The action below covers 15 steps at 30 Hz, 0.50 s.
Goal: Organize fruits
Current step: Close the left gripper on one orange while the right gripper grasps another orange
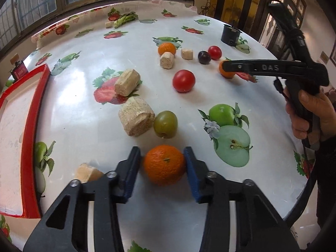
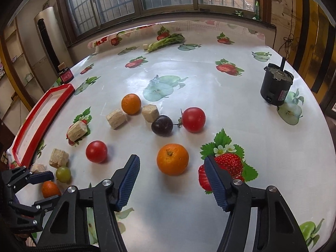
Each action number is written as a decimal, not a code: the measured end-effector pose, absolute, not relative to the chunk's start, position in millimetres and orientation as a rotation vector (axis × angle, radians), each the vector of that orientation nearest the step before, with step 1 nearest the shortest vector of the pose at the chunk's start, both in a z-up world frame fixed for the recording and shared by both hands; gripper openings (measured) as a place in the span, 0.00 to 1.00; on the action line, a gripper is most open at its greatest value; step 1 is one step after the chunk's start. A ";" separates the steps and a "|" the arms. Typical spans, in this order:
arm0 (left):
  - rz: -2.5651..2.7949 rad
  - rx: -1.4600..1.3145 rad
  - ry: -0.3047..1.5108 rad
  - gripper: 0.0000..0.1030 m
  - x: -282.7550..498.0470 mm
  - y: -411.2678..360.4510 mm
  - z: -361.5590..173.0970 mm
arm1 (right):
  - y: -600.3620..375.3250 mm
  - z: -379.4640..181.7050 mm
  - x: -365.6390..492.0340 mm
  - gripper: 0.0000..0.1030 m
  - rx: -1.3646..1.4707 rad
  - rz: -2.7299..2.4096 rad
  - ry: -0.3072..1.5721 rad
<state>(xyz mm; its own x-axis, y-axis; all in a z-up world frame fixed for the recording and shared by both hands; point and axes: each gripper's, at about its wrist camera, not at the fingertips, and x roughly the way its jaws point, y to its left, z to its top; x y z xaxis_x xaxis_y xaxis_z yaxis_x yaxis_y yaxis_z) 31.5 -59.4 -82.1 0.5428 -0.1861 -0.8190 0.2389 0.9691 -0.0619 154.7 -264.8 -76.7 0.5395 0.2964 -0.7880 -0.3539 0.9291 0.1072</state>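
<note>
My left gripper (image 1: pixel 163 164) has its blue pads on both sides of an orange (image 1: pixel 164 164) on the table, touching or nearly so; it also shows in the right wrist view (image 2: pixel 50 189). My right gripper (image 2: pixel 171 180) is open and empty, just short of a second orange (image 2: pixel 172 159). A third orange (image 2: pixel 131 103), two red tomatoes (image 2: pixel 96 151) (image 2: pixel 193 119), a dark plum (image 2: pixel 162 125) and a green fruit (image 2: pixel 63 174) lie scattered on the table. A red-rimmed white tray (image 1: pixel 33 130) sits at the left edge.
Several beige pressed blocks (image 1: pixel 136 119) (image 2: pixel 116 118) lie among the fruit. A black motor (image 2: pixel 276 88) stands at the right rear. Leafy greens (image 2: pixel 166 40) lie at the far edge. A small red box (image 2: pixel 66 75) stands beyond the tray.
</note>
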 end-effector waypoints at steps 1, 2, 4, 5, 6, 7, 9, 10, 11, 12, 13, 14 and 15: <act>-0.254 0.062 0.966 0.32 31.4 -59.7 -82.2 | -263.9 -80.2 159.7 0.61 -0.068 0.381 0.932; -0.257 0.060 0.965 0.32 31.2 -59.5 -82.1 | -262.8 -84.6 163.6 0.60 -0.070 0.376 0.943; -0.266 0.049 0.964 0.32 30.7 -58.4 -82.1 | -259.3 -93.2 169.1 0.51 -0.078 0.371 0.969; -0.272 0.043 0.966 0.32 30.4 -57.9 -82.0 | -257.5 -92.8 167.9 0.50 -0.095 0.364 0.945; -0.276 0.038 0.967 0.32 30.3 -57.4 -81.5 | -255.9 -93.4 167.8 0.44 -0.109 0.357 0.948; -0.280 0.034 0.966 0.32 29.3 -56.8 -80.7 | -255.4 -92.2 167.3 0.35 -0.106 0.362 0.944; -0.286 0.030 0.959 0.32 27.7 -56.0 -78.2 | -256.4 -89.7 163.7 0.34 -0.082 0.377 0.949; -0.287 0.026 0.955 0.32 26.4 -54.9 -76.3 | -255.8 -88.1 160.7 0.34 -0.081 0.378 0.948; -0.290 0.019 0.950 0.32 25.1 -52.9 -74.0 | -255.6 -86.4 156.9 0.34 -0.081 0.379 0.945; -0.292 0.010 0.945 0.32 24.2 -50.5 -71.3 | -255.1 -84.5 152.7 0.34 -0.077 0.384 0.942; -0.291 0.003 0.939 0.32 22.9 -48.4 -68.5 | -253.9 -81.9 148.3 0.34 -0.071 0.391 0.942; -0.289 0.000 0.931 0.32 21.3 -46.4 -65.6 | -252.8 -79.0 143.5 0.34 -0.067 0.401 0.938; -0.286 -0.003 0.923 0.32 19.8 -44.1 -62.7 | -251.0 -76.0 138.8 0.34 -0.065 0.409 0.934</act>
